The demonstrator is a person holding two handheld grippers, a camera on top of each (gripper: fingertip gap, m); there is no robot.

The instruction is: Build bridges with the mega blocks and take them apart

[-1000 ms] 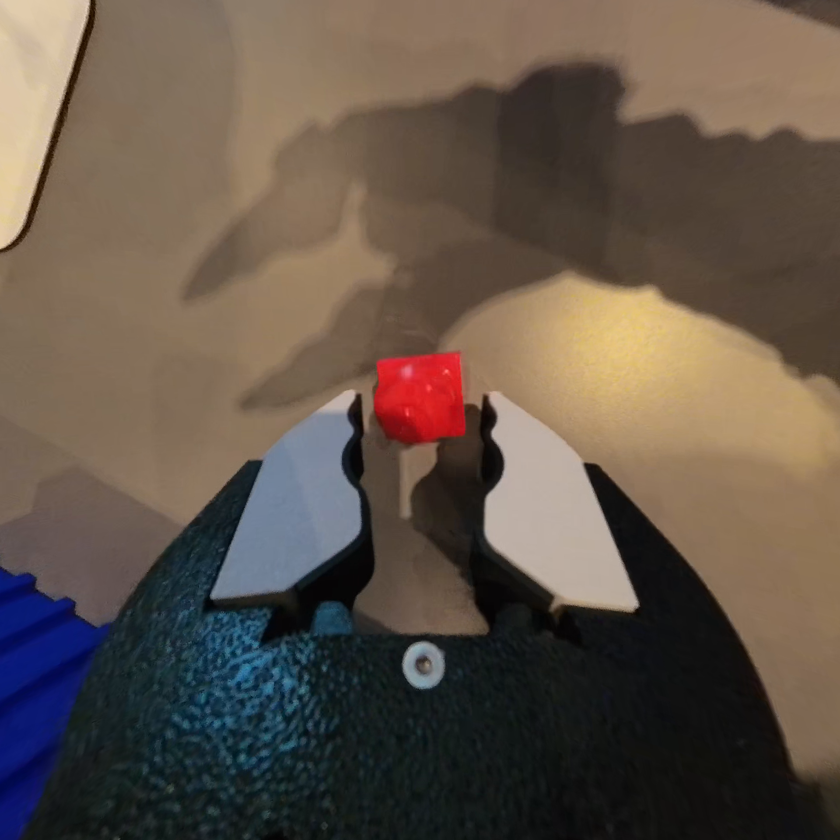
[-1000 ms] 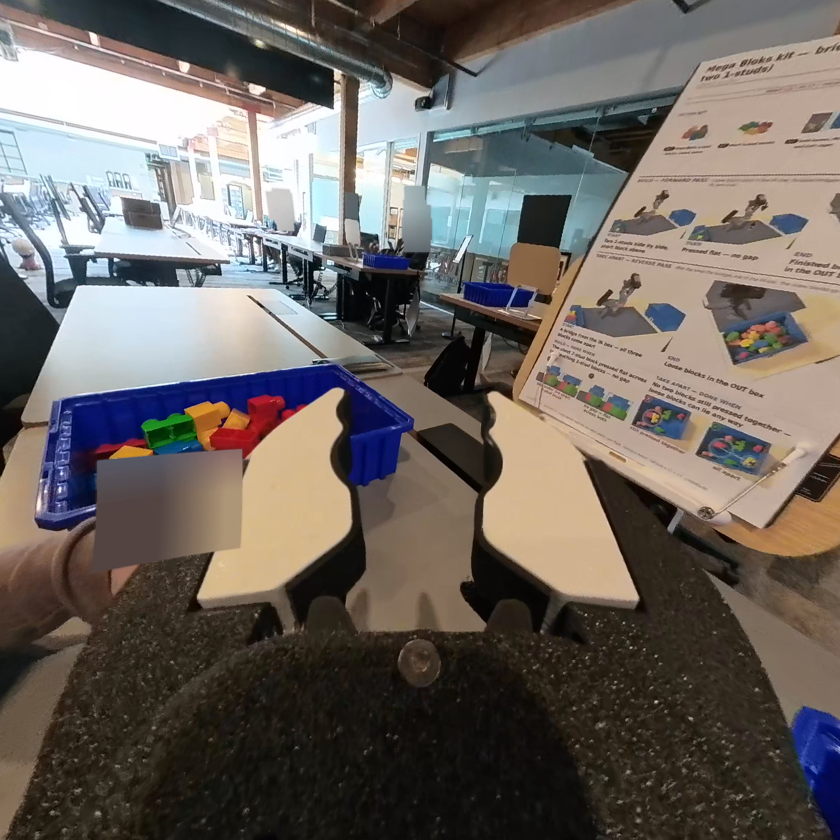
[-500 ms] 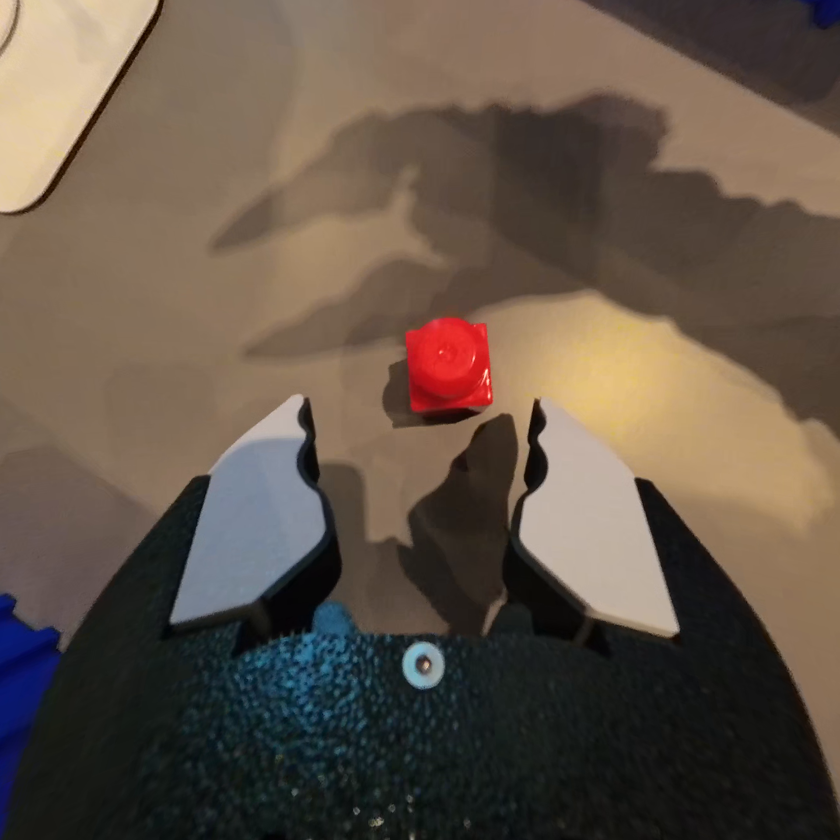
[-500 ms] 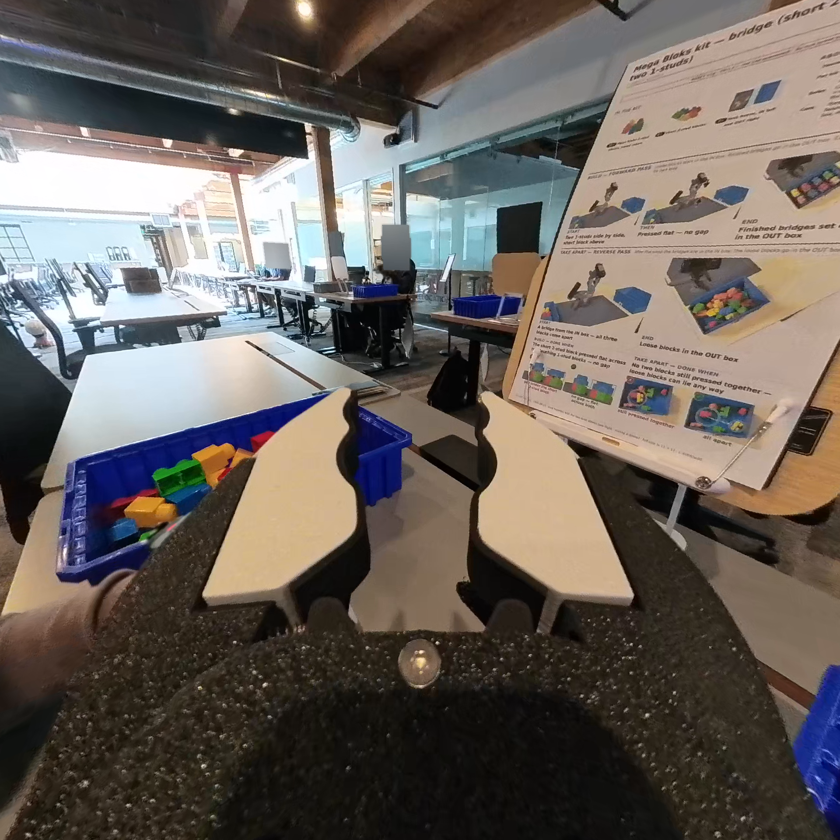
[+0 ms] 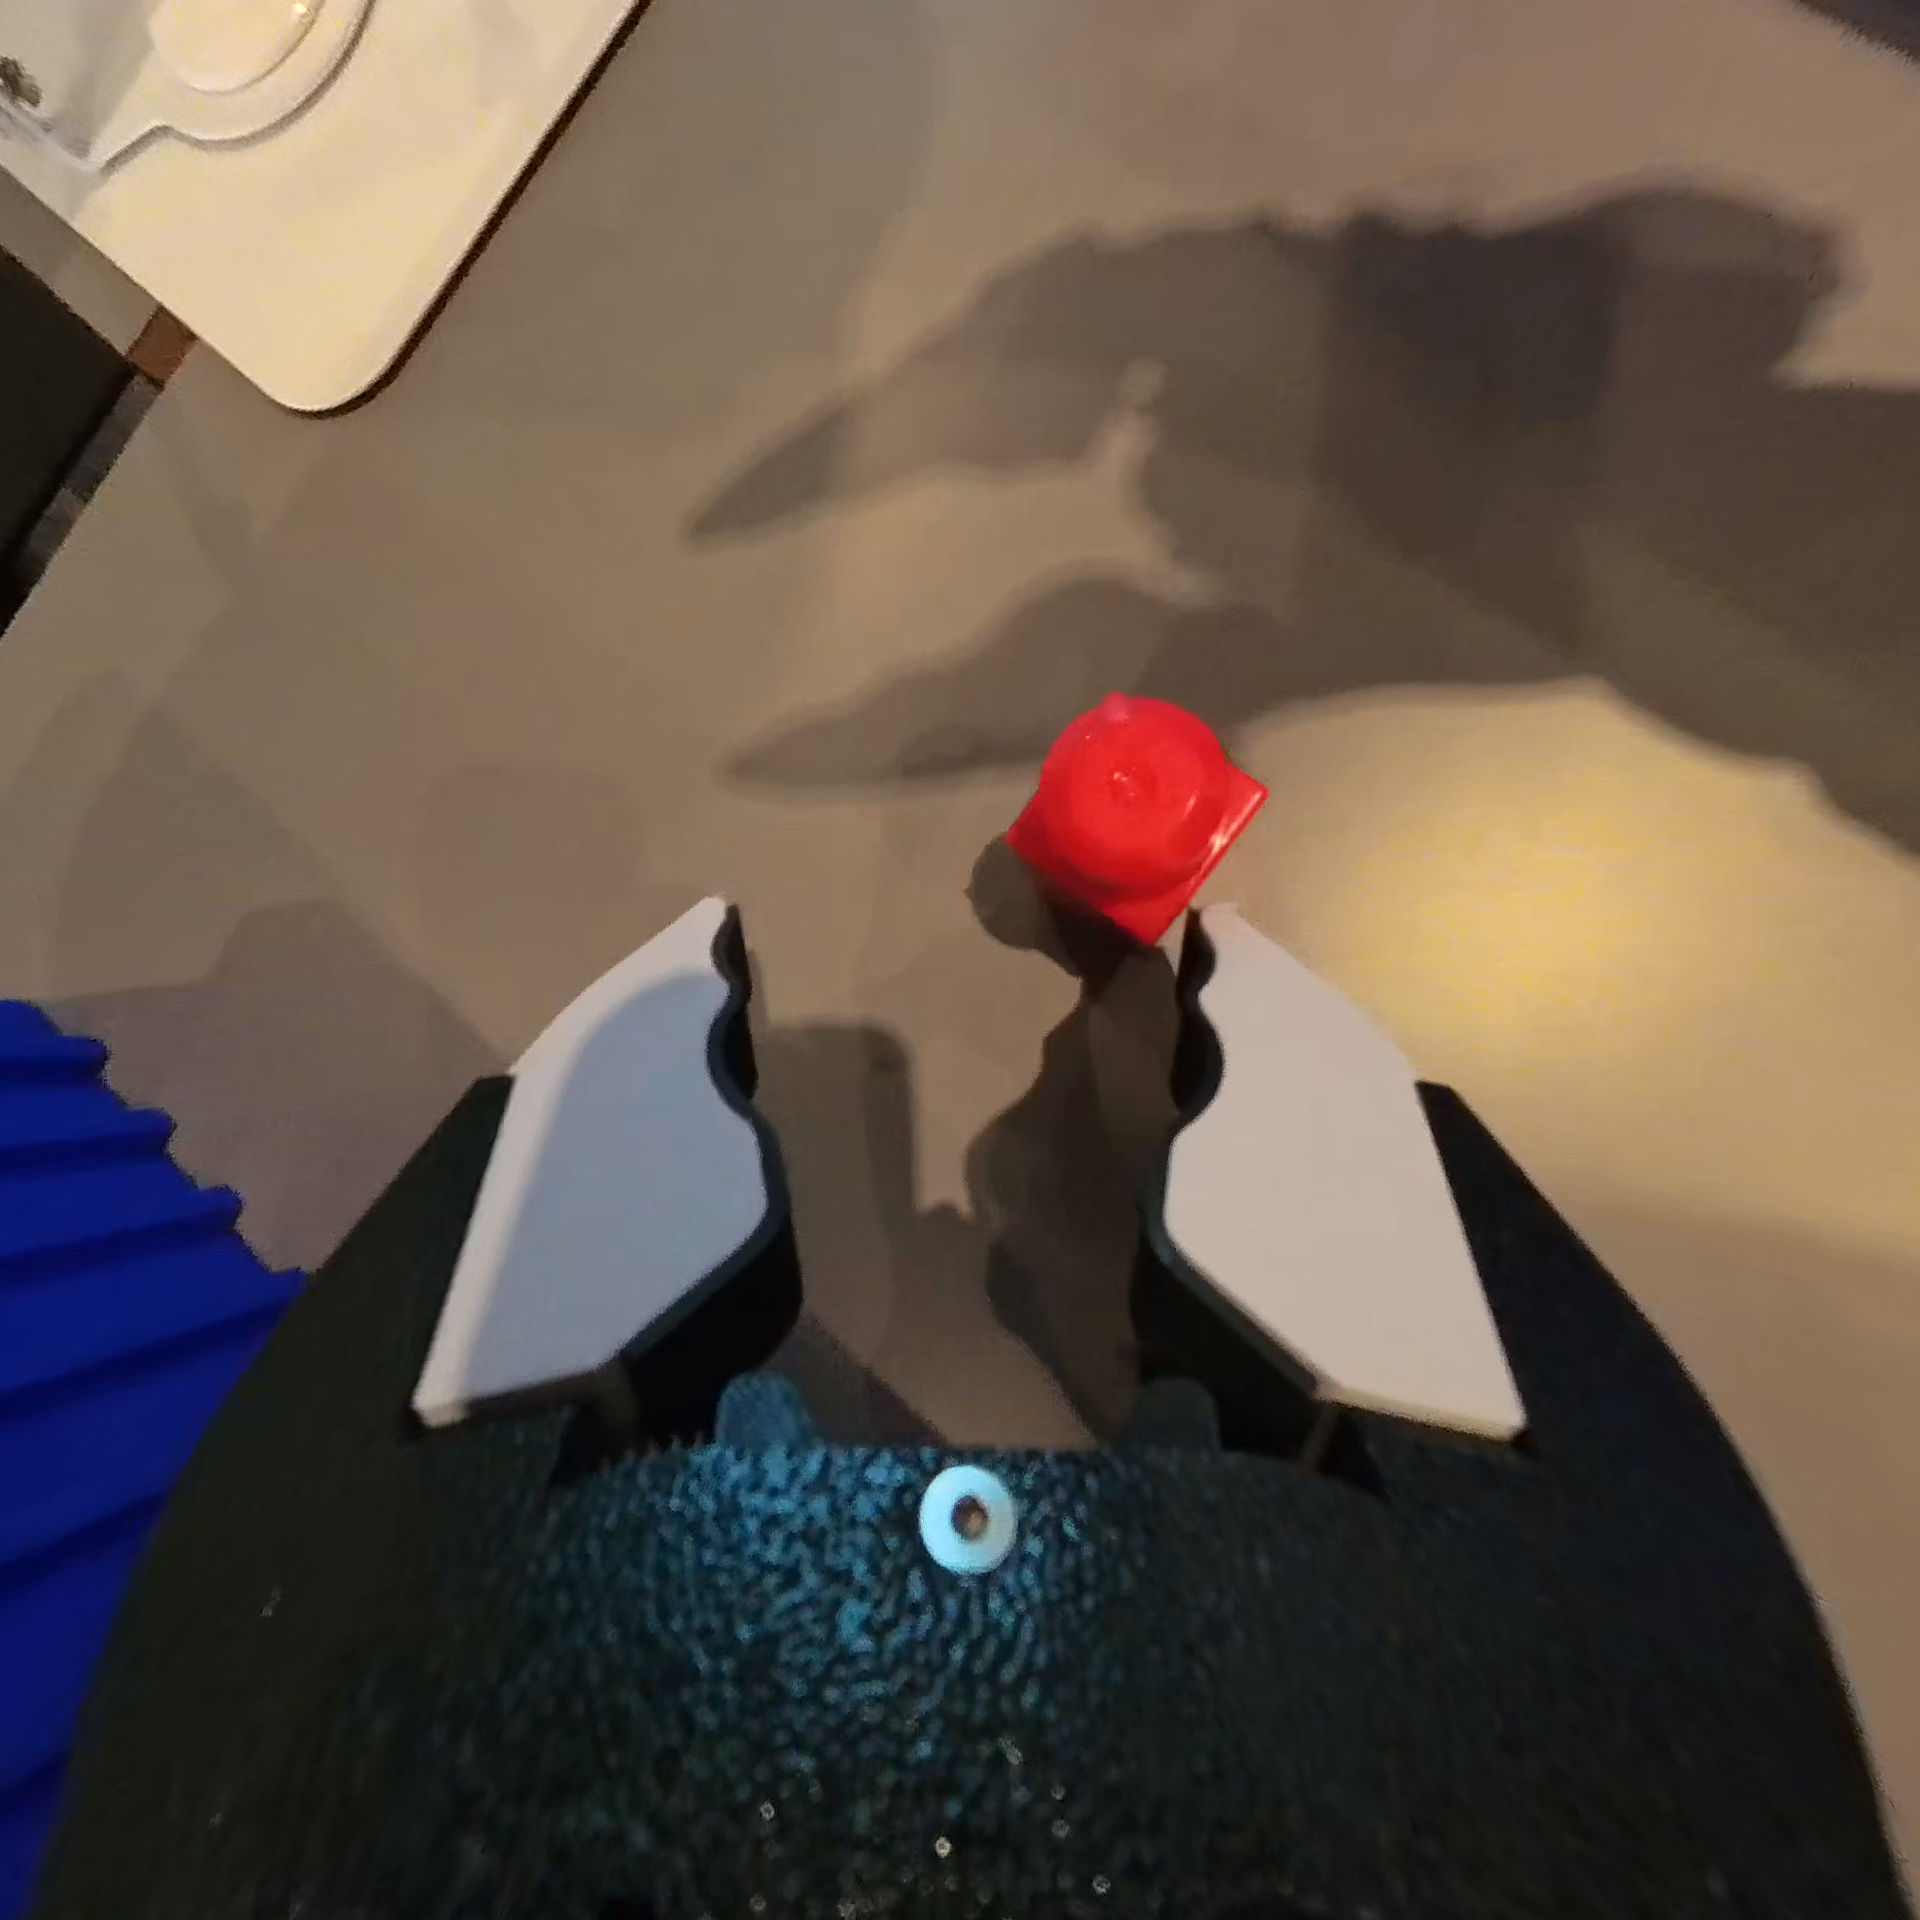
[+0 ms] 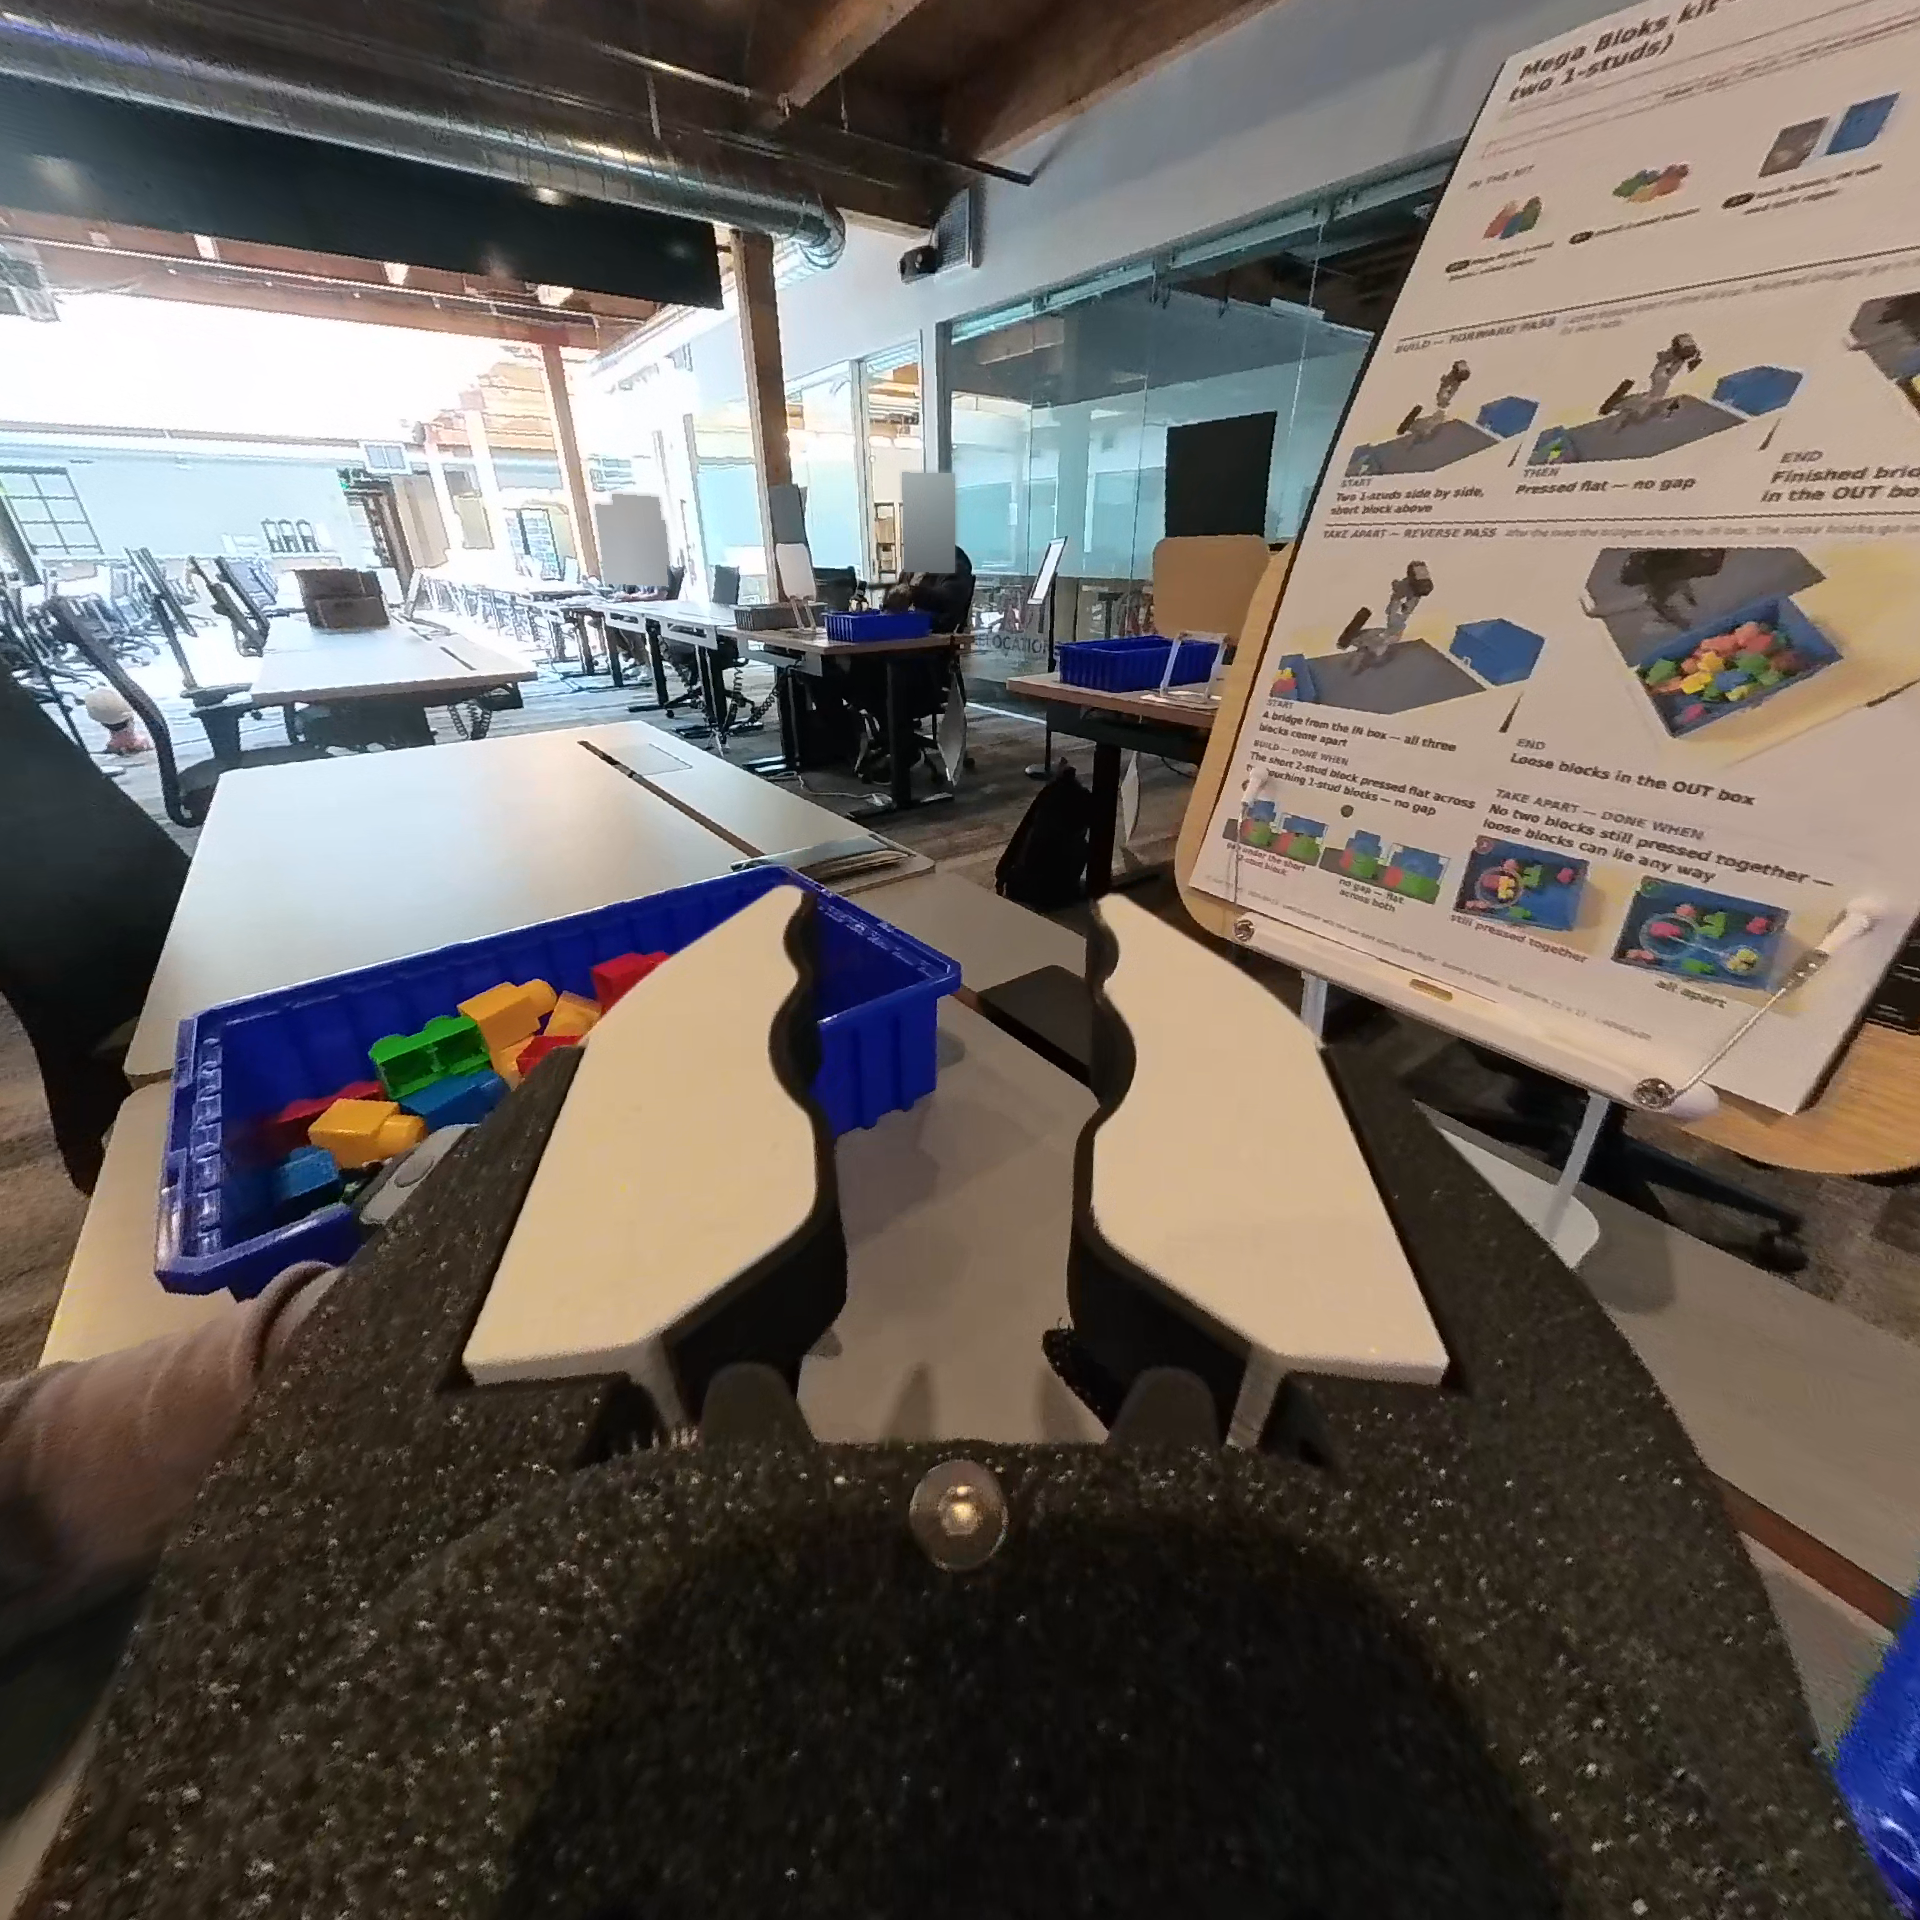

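A small red one-stud block [image 5: 1138,814] stands stud up on the grey mat [image 5: 1558,1039] in the left wrist view. My left gripper [image 5: 961,920] is open and empty above the mat; the block lies just beyond its right fingertip [image 5: 1221,935]. My right gripper [image 6: 945,914] is open and empty, held level above the table. A blue bin [image 6: 883,997] with several red, yellow, green and blue blocks [image 6: 436,1049] sits ahead to its left, partly hidden by its left finger.
A blue ribbed bin wall [image 5: 94,1299] shows at the left edge of the left wrist view, and a pale board [image 5: 312,177] at top left. An instruction sheet on a stand [image 6: 1610,623] rises at the right. A sleeve [image 6: 104,1455] is at lower left. Another blue bin edge [image 6: 1886,1766] is at lower right. Spacing between my two grippers at the tips: around 30 cm.
My left gripper opened, let go of the red block, and drew back up and to the left; the block now stands on the mat. My right gripper stayed open with its view shifting slightly.
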